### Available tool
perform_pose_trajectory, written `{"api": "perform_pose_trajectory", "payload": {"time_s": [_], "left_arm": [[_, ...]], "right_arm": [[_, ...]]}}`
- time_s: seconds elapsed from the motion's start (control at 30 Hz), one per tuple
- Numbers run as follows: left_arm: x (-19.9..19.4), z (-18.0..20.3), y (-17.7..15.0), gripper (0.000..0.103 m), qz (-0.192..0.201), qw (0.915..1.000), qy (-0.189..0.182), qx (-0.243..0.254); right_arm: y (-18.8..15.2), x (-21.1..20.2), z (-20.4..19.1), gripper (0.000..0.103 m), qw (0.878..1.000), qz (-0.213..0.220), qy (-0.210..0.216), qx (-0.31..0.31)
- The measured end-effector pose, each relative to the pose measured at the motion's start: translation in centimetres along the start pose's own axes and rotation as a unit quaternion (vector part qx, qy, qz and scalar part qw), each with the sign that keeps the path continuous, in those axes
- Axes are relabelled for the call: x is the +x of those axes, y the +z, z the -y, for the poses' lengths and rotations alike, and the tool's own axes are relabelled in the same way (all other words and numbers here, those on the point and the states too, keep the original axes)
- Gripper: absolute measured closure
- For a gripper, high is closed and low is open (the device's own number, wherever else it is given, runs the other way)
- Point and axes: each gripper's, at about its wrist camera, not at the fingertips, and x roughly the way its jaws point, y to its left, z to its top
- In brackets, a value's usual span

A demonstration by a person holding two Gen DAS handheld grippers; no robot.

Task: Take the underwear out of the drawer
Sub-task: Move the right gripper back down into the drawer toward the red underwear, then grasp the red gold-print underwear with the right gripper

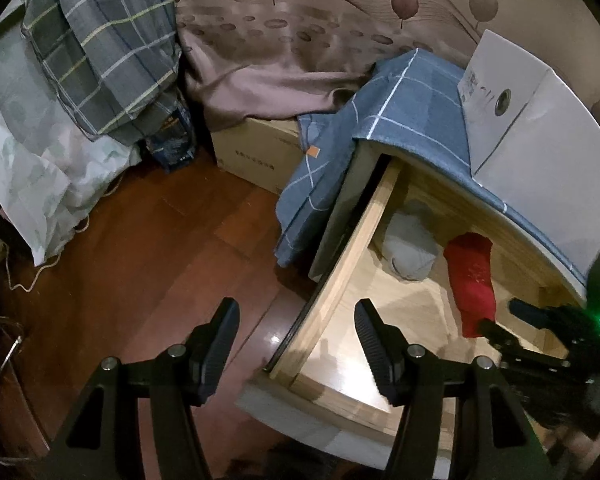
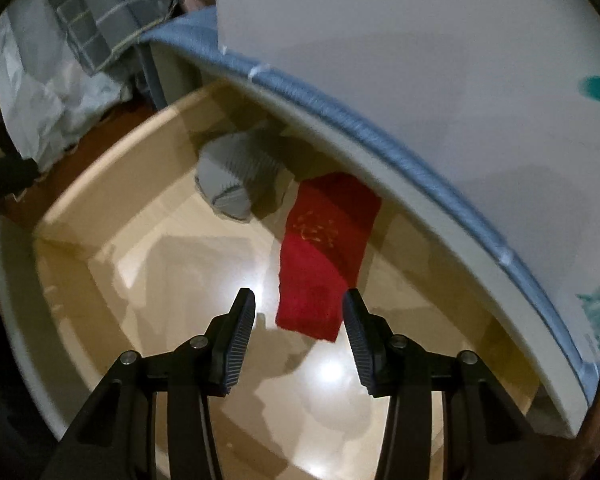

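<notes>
I am holding my right tongs [image 2: 299, 312] spread wide and gripping nothing, down inside the open drawer [image 2: 100, 184], and the red underwear [image 2: 324, 256] is lying just ahead of them on the pale drawer floor. Its near hem is sitting between my two fingertips, shifted toward the right one, which looks to be just beside the cloth or brushing it; I cannot tell if it is touching. The piece is folded into a long strip, and its long axis is running away from me, from the tips back and slightly rightward toward the rear of the drawer, where its far end is disappearing under the cabinet top draped with a blue checked cloth [image 2: 380, 136]. That means the strip is lying nearly in line with my reach, so I judge the gap between the fingers is already straddling its narrow width. A grey folded garment [image 2: 236, 176] is resting farther back and to the left, apart from the red one. My left tongs [image 1: 296, 332] are also spread and holding nothing, hovering over the drawer's left front corner and the wooden floor [image 1: 140, 240], well apart from the red underwear, so the right side is clearly the nearer one.
</notes>
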Motion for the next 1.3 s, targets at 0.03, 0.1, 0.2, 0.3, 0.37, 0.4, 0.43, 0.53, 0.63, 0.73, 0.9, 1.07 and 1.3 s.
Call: {"api": "perform_pose_trajectory", "payload": {"time_s": [0.03,0.1,0.2,0.3,0.37,0.4,0.43,0.53,0.63,0.73,0.9,1.07,1.3], "left_arm": [[0.0,0.0,0.0,0.042,0.0,1.0,-0.002,-0.001],[-0.1,0.1,0.0,0.042,0.003,1.0,-0.001,0.001],[-0.1,0.4,-0.1,0.042,0.004,1.0,-0.002,0.006],[0.0,0.5,-0.1,0.042,0.002,0.9999,-0.002,0.01],[0.0,0.6,-0.1,0.042,0.002,0.9999,-0.002,0.011],[-0.1,0.6,-0.1,0.042,0.002,0.9999,-0.002,0.012],[0.0,0.6,-0.1,0.042,0.002,0.9999,-0.003,0.012],[0.0,0.5,-0.1,0.042,0.002,0.9999,-0.002,0.011],[0.0,0.5,-0.1,0.042,0.001,0.9999,-0.003,0.011],[-0.1,0.4,-0.1,0.042,0.001,0.9999,-0.002,0.011],[-0.1,0.4,-0.1,0.042,0.002,0.9999,-0.001,0.012],[0.0,0.5,-0.3,0.042,0.002,0.9999,-0.001,0.015],[-0.1,0.7,-0.2,0.042,0.001,0.9998,0.001,0.019]], "right_arm": [[0.1,0.6,-0.2,0.061,1.0,-0.004,-0.002,-0.005],[0.2,1.7,-0.5,0.061,1.0,-0.009,-0.006,-0.016],[0.5,2.9,-0.9,0.061,0.999,-0.017,-0.021,-0.034],[0.6,4.2,-1.0,0.061,0.998,-0.022,-0.035,-0.041],[0.5,4.6,-1.0,0.066,0.998,-0.025,-0.044,-0.044],[0.5,4.9,-0.9,0.07,0.998,-0.027,-0.046,-0.045],[0.4,5.1,-0.8,0.071,0.997,-0.03,-0.047,-0.044],[0.2,5.0,-0.5,0.076,0.998,-0.034,-0.043,-0.042],[-0.1,5.0,-0.4,0.078,0.998,-0.043,-0.038,-0.04],[-0.5,5.1,0.2,0.079,0.997,-0.06,-0.024,-0.031],[-1.9,4.4,0.6,0.081,0.996,-0.084,-0.009,-0.016],[-3.8,3.8,1.7,0.082,0.993,-0.114,0.009,0.012],[-7.3,3.0,3.5,0.082,0.985,-0.161,0.011,0.067]]}}
